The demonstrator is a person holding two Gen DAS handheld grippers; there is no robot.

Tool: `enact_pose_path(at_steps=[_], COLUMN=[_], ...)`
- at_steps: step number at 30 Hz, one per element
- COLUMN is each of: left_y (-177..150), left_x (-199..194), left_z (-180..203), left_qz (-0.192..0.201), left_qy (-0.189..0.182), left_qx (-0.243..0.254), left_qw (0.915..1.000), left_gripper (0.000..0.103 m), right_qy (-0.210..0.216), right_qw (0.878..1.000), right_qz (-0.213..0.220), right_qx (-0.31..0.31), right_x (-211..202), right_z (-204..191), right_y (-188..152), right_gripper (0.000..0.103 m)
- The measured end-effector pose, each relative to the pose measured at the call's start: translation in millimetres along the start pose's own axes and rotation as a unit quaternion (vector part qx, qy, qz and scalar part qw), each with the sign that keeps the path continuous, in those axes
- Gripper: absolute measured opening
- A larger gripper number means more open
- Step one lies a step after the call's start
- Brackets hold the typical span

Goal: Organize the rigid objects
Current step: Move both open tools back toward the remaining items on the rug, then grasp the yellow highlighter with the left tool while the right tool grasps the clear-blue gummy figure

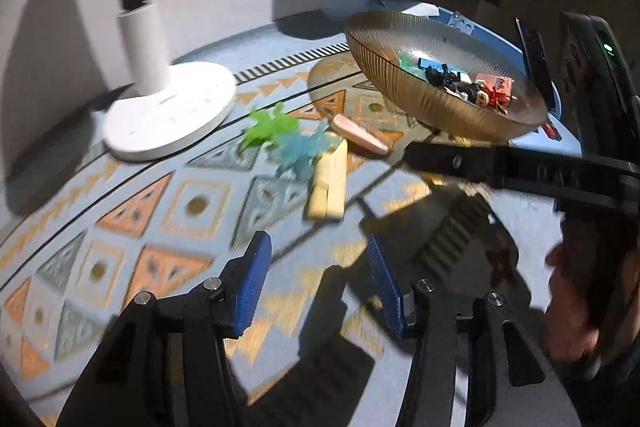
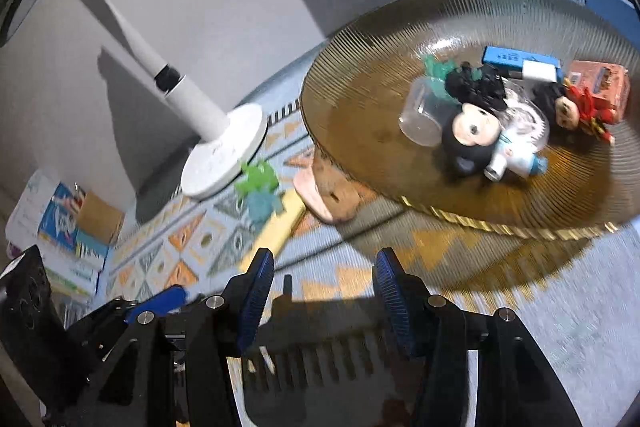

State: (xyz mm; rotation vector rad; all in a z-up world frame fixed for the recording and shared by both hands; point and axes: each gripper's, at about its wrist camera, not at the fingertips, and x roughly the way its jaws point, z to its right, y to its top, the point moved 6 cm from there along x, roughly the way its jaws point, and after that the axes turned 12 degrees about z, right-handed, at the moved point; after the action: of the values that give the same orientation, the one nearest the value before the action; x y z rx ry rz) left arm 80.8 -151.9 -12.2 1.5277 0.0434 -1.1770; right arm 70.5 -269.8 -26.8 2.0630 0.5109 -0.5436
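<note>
A ribbed amber glass bowl holds several small toys: a black mouse figure, a blue box, a clear cup. On the patterned cloth lie a green toy, a blue toy, a yellow block and a pink piece. My left gripper is open and empty, short of the yellow block. My right gripper is open over a black comb on the cloth.
A white lamp base stands at the back left by the wall. A blue tray lies behind the bowl. Boxes are stacked beyond the table's left edge. The right gripper's black arm crosses the left wrist view.
</note>
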Motion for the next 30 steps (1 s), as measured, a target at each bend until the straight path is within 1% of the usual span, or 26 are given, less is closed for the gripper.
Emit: enact_pose_path(at_steps=[3, 6, 8, 10, 12, 13, 15, 16, 17, 18, 19, 21, 22, 24, 28, 30], left_y=[5, 8, 8, 8, 9, 9, 10, 10, 10, 9, 9, 5, 3, -3, -19, -26], left_x=[20, 29, 33, 40, 41, 41, 42, 42, 42, 41, 40, 36, 31, 21, -5, -19], left_z=[-2, 4, 7, 8, 10, 10, 10, 9, 8, 8, 7, 6, 6, 3, -11, -23], left_qz=[-0.012, -0.014, -0.015, -0.02, -0.015, -0.013, -0.008, -0.006, -0.004, -0.003, -0.004, -0.008, -0.008, -0.007, 0.001, 0.009], left_qy=[-0.013, -0.023, -0.029, -0.031, -0.029, -0.029, -0.027, -0.024, -0.022, -0.023, -0.025, -0.026, -0.024, -0.023, -0.013, -0.003], left_qx=[-0.012, -0.009, -0.01, -0.011, -0.005, -0.005, -0.006, -0.005, -0.005, -0.007, -0.009, -0.013, -0.014, -0.022, -0.046, -0.063], left_qw=[0.9998, 0.9996, 0.9994, 0.9993, 0.9995, 0.9995, 0.9996, 0.9997, 0.9997, 0.9997, 0.9996, 0.9996, 0.9996, 0.9995, 0.9988, 0.998], left_gripper=[0.047, 0.047, 0.047, 0.042, 0.042, 0.04, 0.031, 0.029, 0.022, 0.021, 0.021, 0.021, 0.021, 0.021, 0.021, 0.021], right_qy=[0.001, 0.001, -0.004, -0.01, -0.014, -0.016, -0.021, -0.024, -0.026, -0.029, -0.024, -0.01, 0.002, 0.017, 0.009, -0.01], right_qw=[1.0, 1.0, 0.999, 0.999, 0.999, 0.999, 0.999, 0.999, 0.999, 0.999, 0.999, 1.0, 1.0, 1.0, 1.0, 1.0], right_qz=[0.002, 0.007, 0.019, 0.025, 0.028, 0.03, 0.031, 0.031, 0.031, 0.03, 0.026, 0.017, 0.009, -0.005, 0.004, 0.013], right_qx=[0.013, 0.027, 0.032, 0.033, 0.033, 0.032, 0.028, 0.024, 0.021, 0.017, 0.018, 0.018, 0.018, 0.018, 0.001, -0.01], right_x=[10, 23, 29, 33, 35, 37, 38, 38, 39, 41, 42, 45, 46, 47, 37, 32], right_z=[0, 1, 2, 1, 1, -1, -2, -3, -3, -5, -6, -9, -11, -15, -17, -16], right_y=[2, 5, 7, 10, 12, 13, 14, 14, 14, 14, 13, 11, 10, 4, 1, 0], right_gripper=[0.052, 0.052, 0.052, 0.052, 0.052, 0.052, 0.052, 0.052, 0.051, 0.046, 0.037, 0.029, 0.019, 0.011, 0.011, 0.012])
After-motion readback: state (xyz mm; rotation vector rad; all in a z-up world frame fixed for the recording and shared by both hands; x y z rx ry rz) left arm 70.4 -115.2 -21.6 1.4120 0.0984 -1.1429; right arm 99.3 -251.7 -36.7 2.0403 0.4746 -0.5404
